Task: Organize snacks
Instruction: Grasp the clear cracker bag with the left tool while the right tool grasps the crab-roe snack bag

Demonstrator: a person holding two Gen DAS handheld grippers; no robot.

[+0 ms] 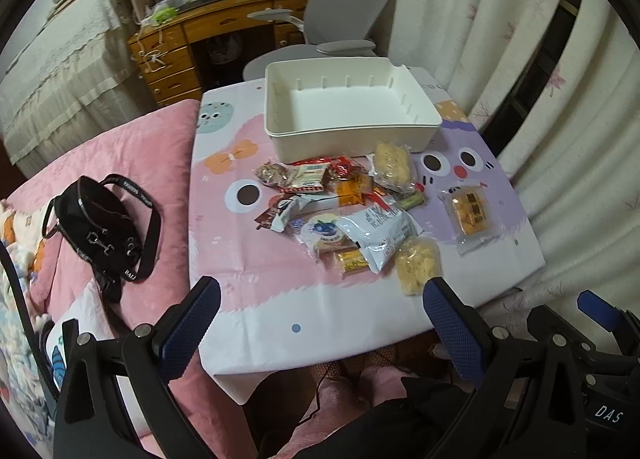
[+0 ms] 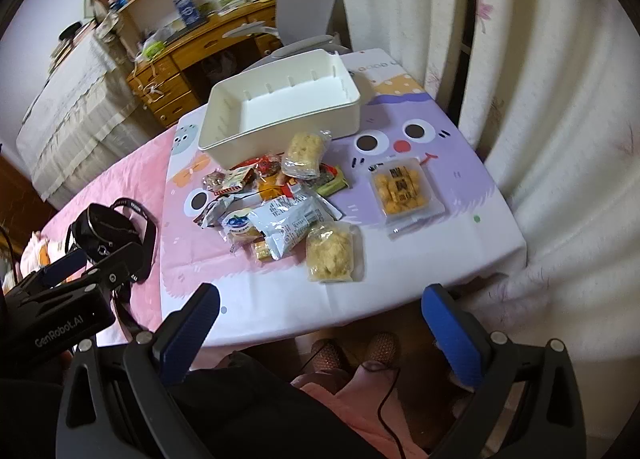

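A pile of wrapped snacks (image 1: 344, 207) lies on the small table, also in the right wrist view (image 2: 280, 203). An empty white box (image 1: 424, 121) stands behind it, seen too in the right wrist view (image 2: 224, 153). A clear pack of orange biscuits (image 1: 470, 213) lies apart at the right (image 2: 402, 189). A pale yellow puffed snack pack (image 1: 416, 265) lies nearest me (image 2: 332, 251). My left gripper (image 1: 320, 311) is open and empty, held back over the table's near edge. My right gripper (image 2: 320, 315) is open and empty, also short of the table.
The table wears a cartoon cloth (image 1: 280, 299). A black bag (image 1: 100, 231) lies on the pink bed at left. A grey chair (image 1: 344, 7) and a wooden desk (image 1: 192, 35) stand behind. Curtains (image 1: 540, 99) hang at the right. My legs are below the table edge.
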